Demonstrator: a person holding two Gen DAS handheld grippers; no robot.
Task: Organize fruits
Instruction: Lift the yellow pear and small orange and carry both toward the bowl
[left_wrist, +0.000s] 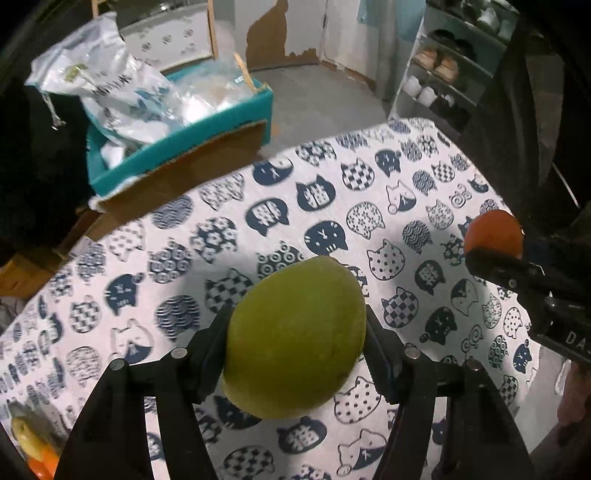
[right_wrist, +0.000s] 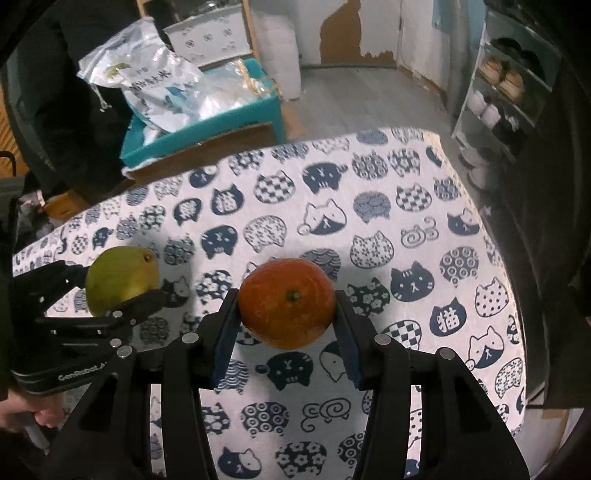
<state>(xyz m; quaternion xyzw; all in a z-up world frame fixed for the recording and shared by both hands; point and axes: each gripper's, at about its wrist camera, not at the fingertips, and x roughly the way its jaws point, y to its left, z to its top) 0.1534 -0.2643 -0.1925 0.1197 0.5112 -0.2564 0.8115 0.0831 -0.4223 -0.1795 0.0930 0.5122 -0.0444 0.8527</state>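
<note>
My left gripper is shut on a green pear and holds it above the cat-print tablecloth. My right gripper is shut on an orange, also held above the cloth. In the left wrist view the orange and right gripper show at the right edge. In the right wrist view the pear and left gripper show at the left. More fruit, yellow and orange, lies at the bottom left corner of the left wrist view, partly hidden.
A teal box with plastic bags stands beyond the table's far left edge, with cardboard against it. A shoe rack stands at the far right. The floor lies beyond the far edge.
</note>
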